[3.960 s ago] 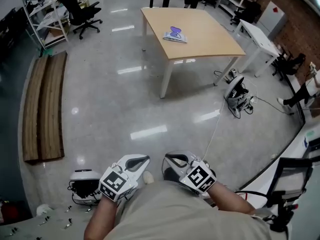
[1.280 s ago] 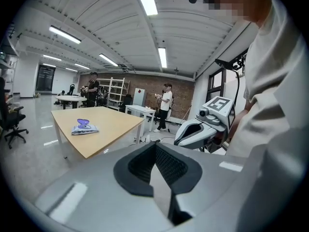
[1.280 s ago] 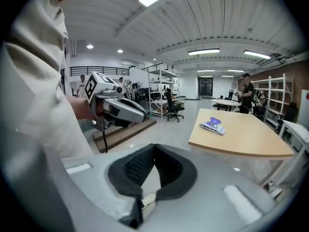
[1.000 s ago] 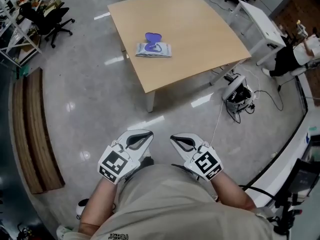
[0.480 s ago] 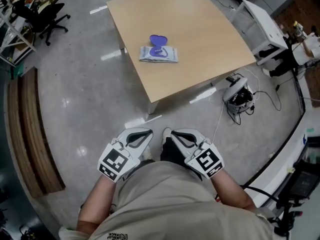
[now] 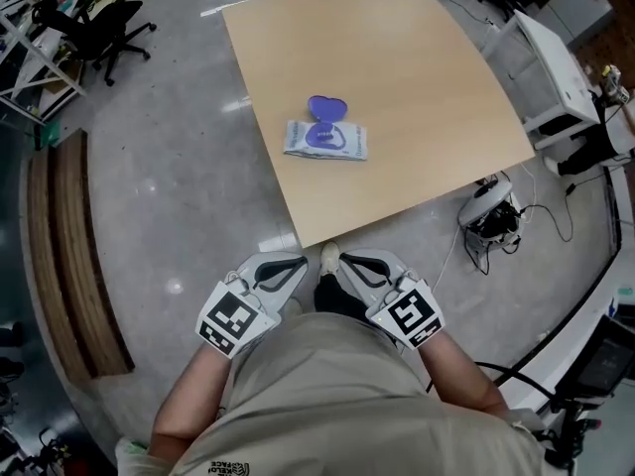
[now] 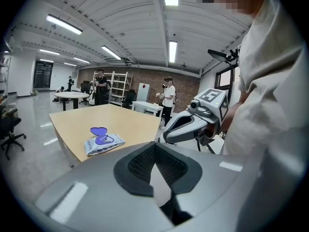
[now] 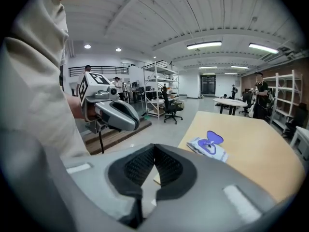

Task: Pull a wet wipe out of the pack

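Moved: compared with one second ago, the surface [image 6: 427,58] lies closer to me in the head view, and its near corner now sits just ahead of both claws.
Left side: the left claw [image 6: 299,262] is closed, the jaw tips meet and nothing is between them. It is held low in front of the person's waist, above the floor [image 6: 179,216].
Right side: the right claw [image 6: 343,259] is closed in the same way and also empty. It is just beside the left claw, and the two tips do not touch.
Task thing: the pack [image 6: 325,140] lies flat on the surface, nearer to its left edge and well apart from both claws.
Lid: the purple lid [image 6: 326,108] is flipped open and points to the far side.
Claw cameras: each one shows the pack [image 7: 103,142] [image 8: 208,149] beyond the closed jaws, with its lid raised.
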Demonstrator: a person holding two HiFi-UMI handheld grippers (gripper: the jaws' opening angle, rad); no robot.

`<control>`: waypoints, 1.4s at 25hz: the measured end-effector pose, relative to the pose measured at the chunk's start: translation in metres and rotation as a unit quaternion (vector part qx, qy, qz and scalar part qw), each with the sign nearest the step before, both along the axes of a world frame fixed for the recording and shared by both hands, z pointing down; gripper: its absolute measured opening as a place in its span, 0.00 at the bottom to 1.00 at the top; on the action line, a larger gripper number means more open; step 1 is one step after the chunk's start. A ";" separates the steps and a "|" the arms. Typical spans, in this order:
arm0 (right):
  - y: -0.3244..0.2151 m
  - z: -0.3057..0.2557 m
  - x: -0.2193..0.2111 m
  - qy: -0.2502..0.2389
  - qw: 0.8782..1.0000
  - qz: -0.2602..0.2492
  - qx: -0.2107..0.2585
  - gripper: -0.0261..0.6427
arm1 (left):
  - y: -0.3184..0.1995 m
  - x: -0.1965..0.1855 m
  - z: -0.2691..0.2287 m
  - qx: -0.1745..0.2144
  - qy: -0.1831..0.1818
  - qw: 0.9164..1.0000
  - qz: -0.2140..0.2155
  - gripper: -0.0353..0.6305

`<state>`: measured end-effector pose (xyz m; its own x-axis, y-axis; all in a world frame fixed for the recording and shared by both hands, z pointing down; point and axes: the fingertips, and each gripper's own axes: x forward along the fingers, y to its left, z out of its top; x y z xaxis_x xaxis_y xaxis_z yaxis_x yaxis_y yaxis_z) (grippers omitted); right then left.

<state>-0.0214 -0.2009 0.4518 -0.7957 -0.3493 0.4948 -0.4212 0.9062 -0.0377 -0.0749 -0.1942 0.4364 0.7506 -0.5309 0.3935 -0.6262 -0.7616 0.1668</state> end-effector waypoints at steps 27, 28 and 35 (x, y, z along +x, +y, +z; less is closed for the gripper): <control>-0.243 0.123 -0.013 0.082 0.995 0.035 -0.040 0.09 | -0.281 -0.064 0.158 -0.096 -0.110 0.988 -0.054 0.06; -0.248 0.130 -0.014 0.087 0.994 0.042 -0.044 0.11 | -0.285 -0.067 0.166 -0.100 -0.113 0.987 -0.050 0.06; -0.283 0.174 -0.013 0.122 0.988 0.079 -0.052 0.15 | -0.311 -0.073 0.220 -0.125 -0.130 0.983 -0.023 0.06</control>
<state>-0.0339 -0.4835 0.6259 -0.5874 -0.3968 0.7054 -0.5655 0.8247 -0.0070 -0.1483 -0.5049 0.6568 0.5854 -0.4244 0.6908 -0.7051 -0.6871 0.1754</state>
